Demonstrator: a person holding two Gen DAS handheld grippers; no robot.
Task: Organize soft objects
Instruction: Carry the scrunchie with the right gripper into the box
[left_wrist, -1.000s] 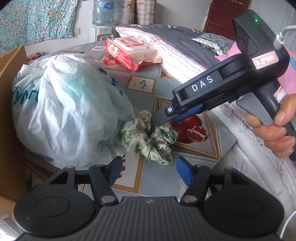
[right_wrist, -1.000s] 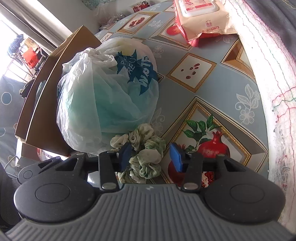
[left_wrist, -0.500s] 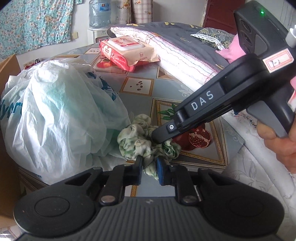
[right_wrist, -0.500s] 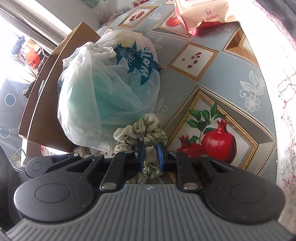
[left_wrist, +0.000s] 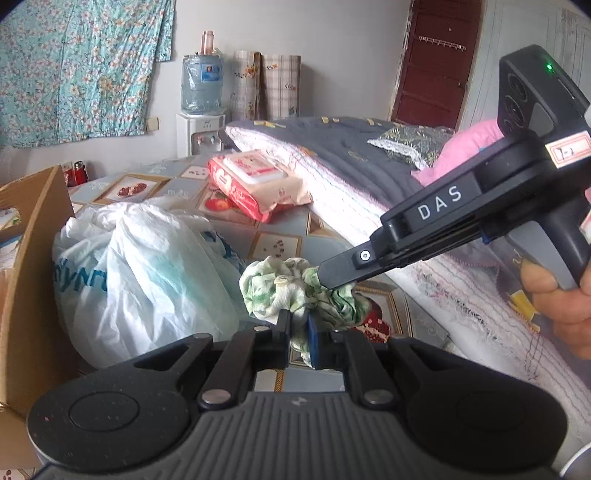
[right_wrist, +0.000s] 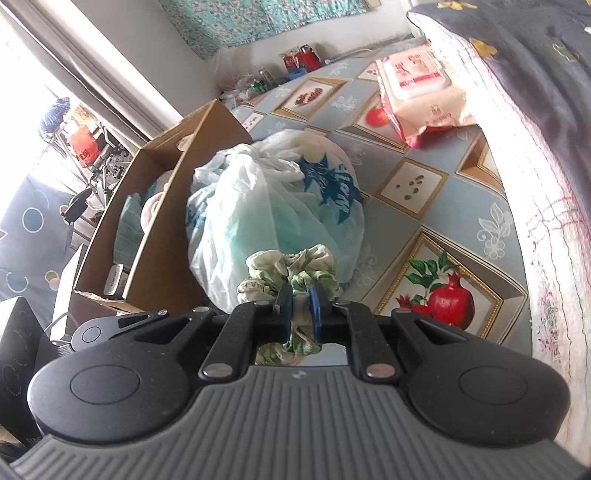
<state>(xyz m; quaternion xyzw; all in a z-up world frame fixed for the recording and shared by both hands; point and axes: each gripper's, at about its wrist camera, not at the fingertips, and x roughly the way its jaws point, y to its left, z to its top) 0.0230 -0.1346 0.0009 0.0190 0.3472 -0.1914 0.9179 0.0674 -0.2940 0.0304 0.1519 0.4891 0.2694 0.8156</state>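
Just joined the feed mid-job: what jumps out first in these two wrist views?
Both grippers are clamped on one crumpled green-and-white cloth: the left gripper pinches its near edge, the right gripper its other side. Just behind the cloth sits a bulging white plastic bag on the pomegranate-patterned tablecloth, with an open cardboard box beside it and a pink wipes pack farther back.

A table covered in a blue cloth printed with gold-framed fruit pictures carries everything. A full white plastic bag sits on it just beyond the right gripper's fingertips, slightly to their left. A red-and-cream pack of wet wipes lies farther ahead, to their right. A folded quilt lies along the table's right edge.
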